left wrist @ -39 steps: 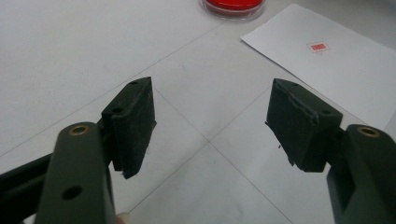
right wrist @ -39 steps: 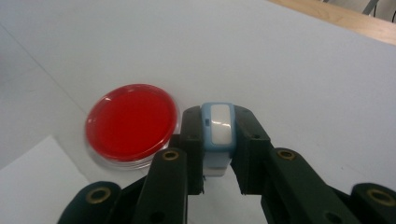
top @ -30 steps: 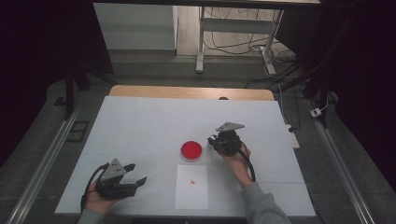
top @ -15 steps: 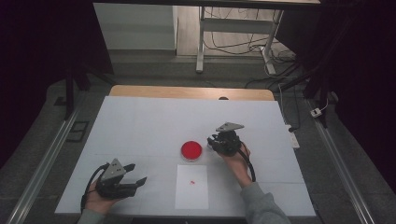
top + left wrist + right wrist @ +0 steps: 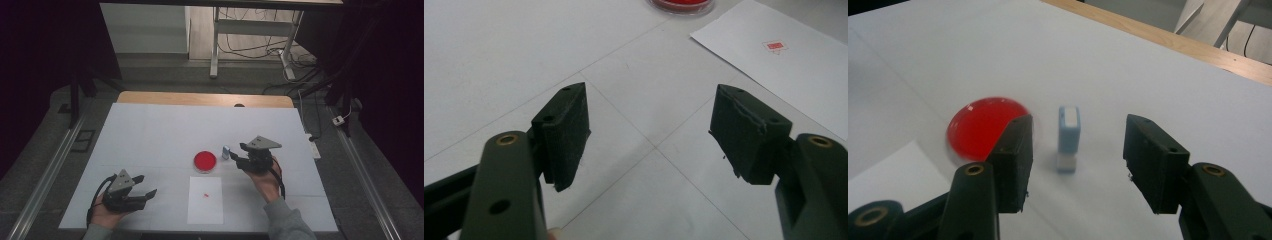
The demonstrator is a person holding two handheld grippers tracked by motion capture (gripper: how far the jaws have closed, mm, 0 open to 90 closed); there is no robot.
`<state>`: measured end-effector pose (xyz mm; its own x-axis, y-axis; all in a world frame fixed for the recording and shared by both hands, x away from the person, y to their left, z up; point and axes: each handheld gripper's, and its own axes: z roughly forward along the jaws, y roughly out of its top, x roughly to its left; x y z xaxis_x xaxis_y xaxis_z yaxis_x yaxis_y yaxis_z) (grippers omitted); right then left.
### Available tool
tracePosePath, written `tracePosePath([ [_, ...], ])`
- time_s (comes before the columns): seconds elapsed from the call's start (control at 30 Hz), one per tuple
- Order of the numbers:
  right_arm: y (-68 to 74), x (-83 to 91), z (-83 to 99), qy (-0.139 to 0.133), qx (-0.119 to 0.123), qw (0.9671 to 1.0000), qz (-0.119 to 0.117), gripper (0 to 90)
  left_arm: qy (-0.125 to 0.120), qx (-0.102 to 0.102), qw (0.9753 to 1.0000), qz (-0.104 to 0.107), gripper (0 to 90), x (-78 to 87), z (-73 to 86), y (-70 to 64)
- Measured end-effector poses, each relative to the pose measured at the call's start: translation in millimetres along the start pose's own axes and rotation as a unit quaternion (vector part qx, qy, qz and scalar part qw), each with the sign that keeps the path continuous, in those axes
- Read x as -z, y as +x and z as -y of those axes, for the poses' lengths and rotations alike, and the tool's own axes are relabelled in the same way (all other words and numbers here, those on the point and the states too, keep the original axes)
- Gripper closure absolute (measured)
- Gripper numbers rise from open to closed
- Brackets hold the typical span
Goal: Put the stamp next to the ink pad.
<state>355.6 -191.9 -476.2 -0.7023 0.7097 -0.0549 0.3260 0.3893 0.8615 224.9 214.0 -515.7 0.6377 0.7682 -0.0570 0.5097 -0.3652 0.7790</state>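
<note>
Small blue stamp (image 5: pixel 1068 137) stands upright on the white worktop (image 5: pixel 150 135), just right of the red ink pad (image 5: pixel 980 125), blurred in the right gripper view and tiny in the high view. Right tongs (image 5: pixel 1077 152) apart, stamp just beyond them, not touching. Left tongs (image 5: pixel 651 132) apart over bare worktop; paper sheet (image 5: pixel 794 65) with a small red mark, pad cut off at top edge.

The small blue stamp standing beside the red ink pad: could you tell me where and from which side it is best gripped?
Grip the stamp across its blue upper body, coming level from the person's side with the right gripper. It stands upright and narrow, its open jaws already flank it, and the ink pad sits apart at one side.
</note>
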Motion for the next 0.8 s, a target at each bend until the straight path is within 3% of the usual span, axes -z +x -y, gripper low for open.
tracePosePath([
  [0.53, -8.1, 83.5, 65.5, -0.003, 0.016, 0.9998, -0.011, 44.9, -0.002, 0.004, 1.0000, 0.005, 32.1, -1.4, -0.3, 1.6],
  [0.8, -16.2, 97.4, 82.1, 0.001, 0.009, 0.9999, -0.014, 45.0, -0.001, 0.004, 1.0000, 0.005, 32.1, -2.6, -1.2, 0.8],
])
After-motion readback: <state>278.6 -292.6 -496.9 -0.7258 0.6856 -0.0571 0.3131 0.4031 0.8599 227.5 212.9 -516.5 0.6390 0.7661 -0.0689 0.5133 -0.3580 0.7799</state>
